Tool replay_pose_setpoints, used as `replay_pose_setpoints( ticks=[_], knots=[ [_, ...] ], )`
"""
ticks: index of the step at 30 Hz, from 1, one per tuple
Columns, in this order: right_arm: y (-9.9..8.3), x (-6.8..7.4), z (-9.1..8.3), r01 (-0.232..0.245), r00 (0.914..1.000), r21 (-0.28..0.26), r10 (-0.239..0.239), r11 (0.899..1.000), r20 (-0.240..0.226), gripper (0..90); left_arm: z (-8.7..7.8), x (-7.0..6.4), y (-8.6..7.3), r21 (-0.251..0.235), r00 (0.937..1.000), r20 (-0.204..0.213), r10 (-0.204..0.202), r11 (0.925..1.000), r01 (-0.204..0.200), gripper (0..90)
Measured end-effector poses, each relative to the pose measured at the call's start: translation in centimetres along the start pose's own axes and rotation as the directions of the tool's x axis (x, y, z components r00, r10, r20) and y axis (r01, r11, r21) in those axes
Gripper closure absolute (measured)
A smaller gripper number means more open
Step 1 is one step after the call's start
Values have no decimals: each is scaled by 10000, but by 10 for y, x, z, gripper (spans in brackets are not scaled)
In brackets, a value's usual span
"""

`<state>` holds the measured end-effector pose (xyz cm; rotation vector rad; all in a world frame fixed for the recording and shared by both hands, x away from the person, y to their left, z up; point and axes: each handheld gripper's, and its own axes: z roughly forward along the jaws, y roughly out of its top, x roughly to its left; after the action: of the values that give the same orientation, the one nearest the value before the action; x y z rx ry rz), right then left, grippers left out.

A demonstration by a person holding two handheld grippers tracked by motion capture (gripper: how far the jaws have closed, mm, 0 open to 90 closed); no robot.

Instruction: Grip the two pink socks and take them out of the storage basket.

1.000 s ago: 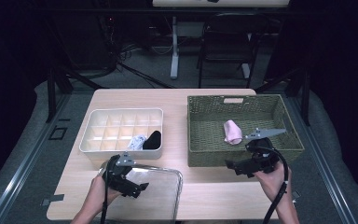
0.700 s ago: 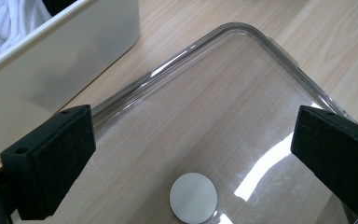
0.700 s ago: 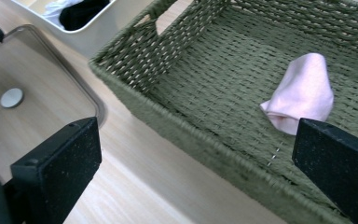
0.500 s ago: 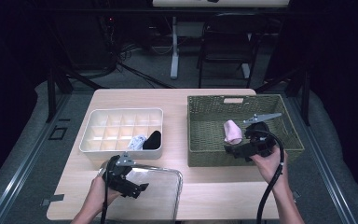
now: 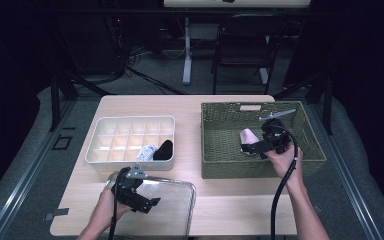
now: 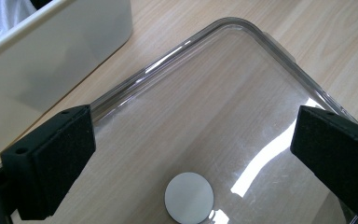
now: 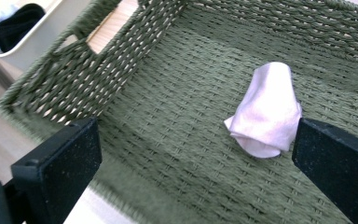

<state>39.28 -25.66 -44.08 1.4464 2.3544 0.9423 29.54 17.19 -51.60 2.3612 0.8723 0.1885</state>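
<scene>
Two tongs work over one desk (image 5: 190, 107). Left tongs (image 5: 139, 198), jaws spread wide and holding nothing, hover over a clear lid (image 6: 223, 121) lying flat at the desk's front edge, just in front of a white divided tray (image 5: 105, 150). Right tongs (image 5: 252, 148), also wide and empty, reach inside the green woven basket (image 7: 177, 93) at the desk's right side, its right jaw just beside a folded pink cloth (image 7: 268, 109) on the basket floor.
</scene>
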Motion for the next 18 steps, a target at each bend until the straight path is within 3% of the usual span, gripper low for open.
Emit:
replay_pose_setpoints(
  ticks=[8,18],
  knots=[
    [7,-15,20,-410,9989,-20,411,9992,209,27,0,1,0,-18,10000,-14,5,10000,-5,0],
    [20,-33,42,-891,9949,367,872,9953,498,35,1,2,-1,-47,10000,-10,-35,10000,35,0]
  ],
)
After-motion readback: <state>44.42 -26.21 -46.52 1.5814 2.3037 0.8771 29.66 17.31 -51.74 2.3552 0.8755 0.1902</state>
